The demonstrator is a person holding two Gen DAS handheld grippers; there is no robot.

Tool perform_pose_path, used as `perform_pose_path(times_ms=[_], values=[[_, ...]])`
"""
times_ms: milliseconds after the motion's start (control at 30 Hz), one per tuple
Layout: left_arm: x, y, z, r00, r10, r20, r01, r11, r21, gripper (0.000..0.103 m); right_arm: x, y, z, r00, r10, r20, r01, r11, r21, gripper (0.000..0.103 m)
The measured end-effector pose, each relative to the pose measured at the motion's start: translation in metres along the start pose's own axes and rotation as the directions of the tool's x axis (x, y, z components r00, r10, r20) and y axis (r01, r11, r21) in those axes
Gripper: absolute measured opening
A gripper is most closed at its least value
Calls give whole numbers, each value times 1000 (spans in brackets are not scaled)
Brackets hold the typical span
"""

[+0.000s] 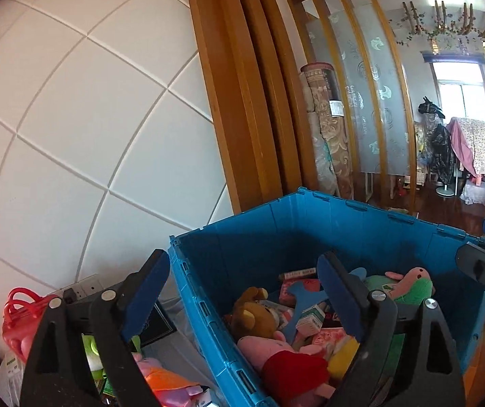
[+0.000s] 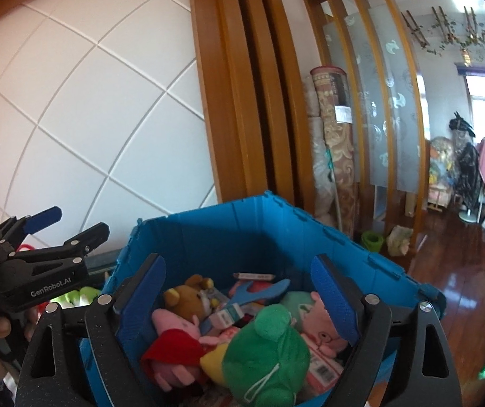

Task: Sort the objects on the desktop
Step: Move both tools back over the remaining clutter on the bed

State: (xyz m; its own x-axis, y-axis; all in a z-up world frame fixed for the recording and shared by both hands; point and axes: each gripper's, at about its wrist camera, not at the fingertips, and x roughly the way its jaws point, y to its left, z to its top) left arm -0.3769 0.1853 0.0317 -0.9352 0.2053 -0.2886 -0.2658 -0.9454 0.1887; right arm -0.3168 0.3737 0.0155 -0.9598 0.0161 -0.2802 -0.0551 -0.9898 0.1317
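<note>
Both claws hang spread and empty over the blue crate (image 2: 252, 237). Right claw (image 2: 242, 291) is above a green plush (image 2: 266, 346) and a red-dressed pink pig plush (image 2: 174, 342); left claw (image 1: 242, 291) straddles the crate's left wall. Its side reads "GenRobot.AI". Brown bear plush (image 2: 188, 296) sits farther in.

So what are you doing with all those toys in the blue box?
A person is sorting things with a gripper in each hand. The left gripper and the right gripper are both open and hold nothing. They hang over the blue crate, which holds a brown teddy bear, a pink pig in a red dress, a green plush and small boxes. More toys lie outside the crate.
</note>
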Motion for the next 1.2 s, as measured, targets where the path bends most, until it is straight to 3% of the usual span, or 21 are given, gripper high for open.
perform_pose_path(times_ms=[267, 467, 767, 1000, 1200], values=[[-13, 20, -10, 994, 105, 4, -105, 994, -3, 89, 3, 23, -5, 999, 53, -7, -53, 998, -27, 93], [-21, 35, -20, 985, 171, 4, -171, 985, -11, 89, 7, 38, -12, 997, 79, -18, -79, 995, -54, 103], [-34, 67, -49, 970, 241, -45, -243, 969, -54, 89, 11, 65, -20, 986, 161, -42, -164, 984, -76, 103], [-73, 120, -96, 928, 355, -113, -367, 925, -104, 90, 2, 107, -30, 963, 265, -43, -268, 958, -106, 103], [-117, 191, -151, 874, 451, -182, -478, 866, -147, 90, -10, 175, -42, 936, 345, -67, -351, 919, -179, 103]])
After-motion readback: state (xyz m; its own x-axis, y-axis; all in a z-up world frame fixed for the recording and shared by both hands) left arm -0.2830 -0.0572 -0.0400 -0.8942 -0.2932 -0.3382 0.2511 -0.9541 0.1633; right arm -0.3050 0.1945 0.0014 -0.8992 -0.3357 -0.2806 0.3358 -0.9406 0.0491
